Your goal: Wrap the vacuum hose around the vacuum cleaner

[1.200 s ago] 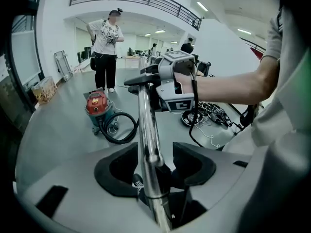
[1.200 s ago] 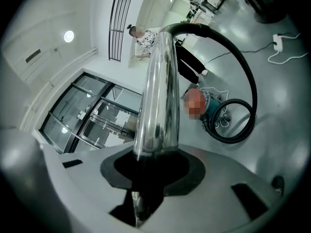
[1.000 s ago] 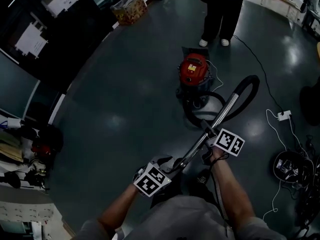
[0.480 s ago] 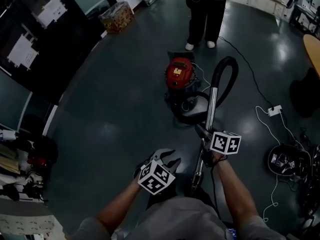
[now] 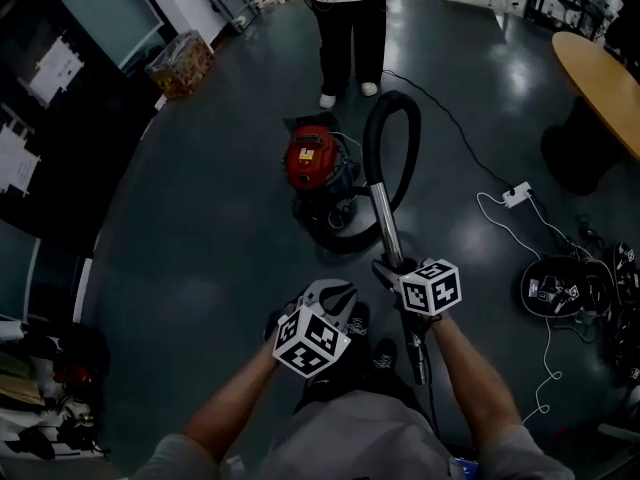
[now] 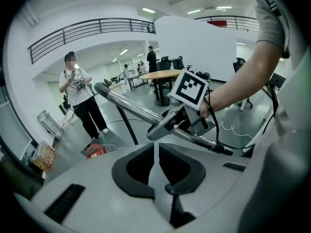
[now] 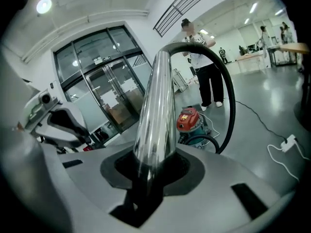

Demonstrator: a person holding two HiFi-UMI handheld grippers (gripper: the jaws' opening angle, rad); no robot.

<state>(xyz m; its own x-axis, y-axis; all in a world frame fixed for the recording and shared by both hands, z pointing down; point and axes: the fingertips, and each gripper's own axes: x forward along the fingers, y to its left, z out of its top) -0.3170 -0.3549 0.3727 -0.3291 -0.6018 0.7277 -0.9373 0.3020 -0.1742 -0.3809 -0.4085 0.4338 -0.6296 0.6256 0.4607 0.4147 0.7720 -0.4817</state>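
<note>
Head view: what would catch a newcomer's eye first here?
The red vacuum cleaner stands mid-floor, its black hose arching high beside it. That hose ends in a chrome tube, clamped in the right gripper near the bottom of the view. A person stands just beyond the vacuum.

Black hose point(image 5: 393, 95) arches beside the red vacuum cleaner point(image 5: 312, 160)

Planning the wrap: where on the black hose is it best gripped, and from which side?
Probably the raised arch of the hose, just past the metal wand held in the right hand-held gripper. It hangs clear of the floor; lower down it loops against the vacuum cleaner. Come from its right, jaws across it.
</note>
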